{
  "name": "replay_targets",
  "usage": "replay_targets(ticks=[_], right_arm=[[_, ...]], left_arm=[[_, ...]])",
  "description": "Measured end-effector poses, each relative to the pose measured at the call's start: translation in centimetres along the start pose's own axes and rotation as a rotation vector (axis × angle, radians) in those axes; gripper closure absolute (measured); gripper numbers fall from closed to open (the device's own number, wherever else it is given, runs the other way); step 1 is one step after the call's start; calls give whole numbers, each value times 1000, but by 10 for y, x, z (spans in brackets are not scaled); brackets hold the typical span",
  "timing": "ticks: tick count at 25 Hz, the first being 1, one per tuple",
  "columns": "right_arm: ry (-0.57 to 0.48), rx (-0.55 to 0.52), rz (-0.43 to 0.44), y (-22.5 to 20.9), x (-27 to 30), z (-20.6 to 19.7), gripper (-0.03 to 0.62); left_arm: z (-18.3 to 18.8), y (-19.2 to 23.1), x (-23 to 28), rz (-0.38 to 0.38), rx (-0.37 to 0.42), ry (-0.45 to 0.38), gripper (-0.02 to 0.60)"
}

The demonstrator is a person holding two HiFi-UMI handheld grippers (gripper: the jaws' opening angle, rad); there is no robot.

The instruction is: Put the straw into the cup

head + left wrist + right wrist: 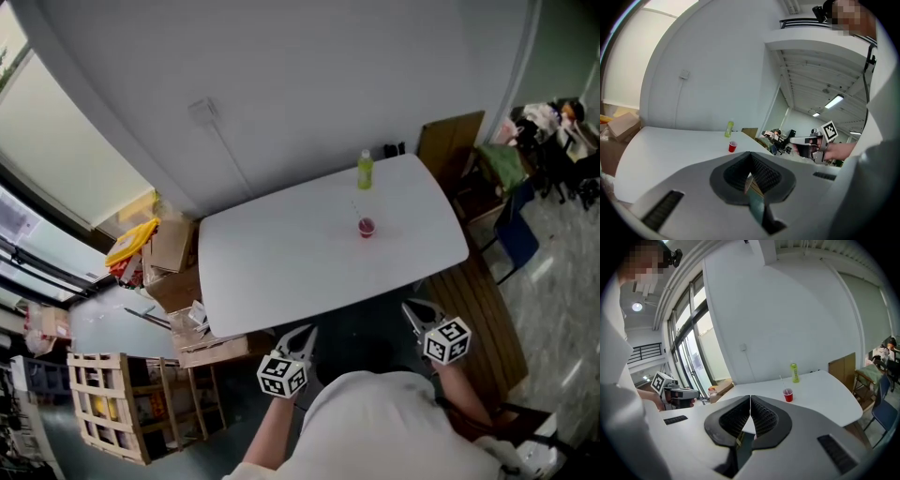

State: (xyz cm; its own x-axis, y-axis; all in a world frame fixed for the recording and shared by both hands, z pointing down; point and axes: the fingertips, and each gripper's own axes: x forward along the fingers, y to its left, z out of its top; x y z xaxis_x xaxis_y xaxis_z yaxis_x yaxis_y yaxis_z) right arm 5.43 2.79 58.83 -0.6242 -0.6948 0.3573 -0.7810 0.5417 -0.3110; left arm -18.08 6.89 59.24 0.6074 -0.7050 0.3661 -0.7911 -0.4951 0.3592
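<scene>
A small red cup (366,227) stands on the white table (281,262), right of its middle. A thin clear straw (357,210) leans out of the cup toward the wall; the right gripper view shows the straw (782,381) with its lower end inside the cup (788,395). In the left gripper view the cup (732,146) is small and far off. My left gripper (305,330) and right gripper (412,307) hang below the table's near edge, well short of the cup. Both are shut, jaws touching, holding nothing.
A green bottle (365,171) stands behind the cup near the far edge. Cardboard boxes (173,253) and a wooden crate (103,403) crowd the floor at the left. At the right are a wooden board (450,141), a slatted bench (483,309) and a blue chair (517,236).
</scene>
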Motion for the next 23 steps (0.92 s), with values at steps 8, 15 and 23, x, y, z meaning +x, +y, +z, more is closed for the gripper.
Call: replay_targets(ticks=[8, 15, 23], right_arm=[[2, -30, -8, 2, 3, 10, 560], [3, -47, 7, 2, 9, 14, 560], [5, -60, 27, 7, 14, 16, 560]], left_arm=[[10, 9, 1, -13, -6, -13, 580], [15, 10, 5, -2, -10, -24, 580], [11, 14, 4, 13, -32, -19, 580]])
